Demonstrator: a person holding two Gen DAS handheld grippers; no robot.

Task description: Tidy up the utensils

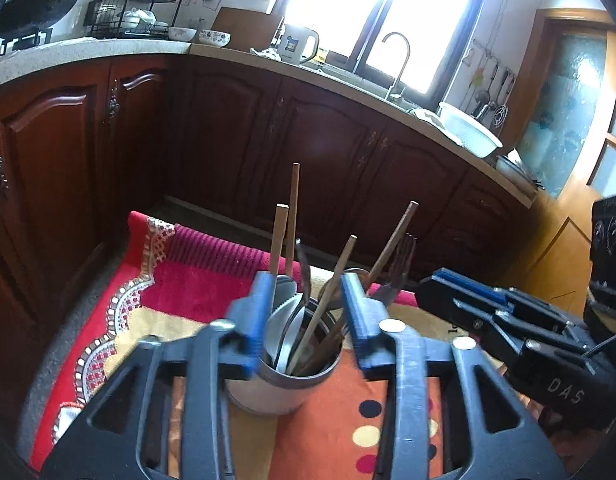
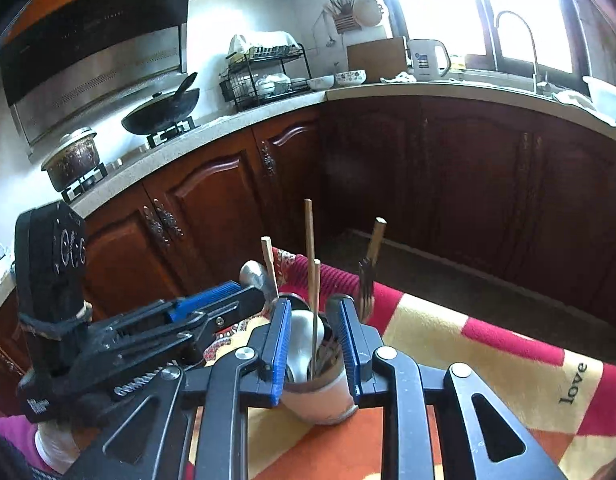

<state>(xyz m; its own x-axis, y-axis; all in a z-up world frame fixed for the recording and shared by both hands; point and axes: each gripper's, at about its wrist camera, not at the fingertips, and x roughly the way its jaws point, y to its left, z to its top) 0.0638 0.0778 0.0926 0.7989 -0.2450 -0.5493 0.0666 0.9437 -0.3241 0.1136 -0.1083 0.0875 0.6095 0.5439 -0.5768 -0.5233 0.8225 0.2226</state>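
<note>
The left gripper [image 1: 308, 312] is spread apart, its blue-padded fingers [image 1: 254, 312] flanking the rim of a utensil cup [image 1: 268, 388] without clearly pressing it. The right gripper [image 2: 314, 344] is likewise released, one finger on either side of the same cup [image 2: 320, 400], nothing clamped between them. In the left wrist view the right gripper [image 1: 440, 280] shows from the side, just right of the cup; in the right wrist view the left gripper [image 2: 244, 292] reaches in from the left.

The cup stands upright and holds wooden chopsticks [image 1: 294, 216] leaning at several angles, a metal spoon [image 2: 256, 274], another pale spoon bowl [image 2: 302, 340] inside the rim, and a fork [image 2: 366, 280] with its tines up.

The cup rests on a table covered by a blanket [image 2: 488, 344] in red, cream and orange blocks, with the word "love" printed on it and dots on the orange part [image 1: 368, 436]; a patterned trim [image 1: 120, 312] runs along one edge.

Beyond it, dark red-brown cabinets [image 2: 212, 200] turn a corner under a pale speckled countertop [image 2: 268, 116]. On it stand a wok [image 2: 162, 114] and a lidded pot [image 2: 74, 156] on a gas hob, a black dish rack [image 2: 264, 76], bowls [image 2: 350, 77], a cutting board [image 2: 376, 58], a white kettle [image 2: 428, 58] and a white basin [image 1: 470, 130]. A range hood [image 2: 96, 52] hangs above the hob, a curved tap [image 2: 520, 40] stands before a bright window [image 1: 380, 12], and a wooden door with frosted glass [image 1: 564, 112] lies to the right.
</note>
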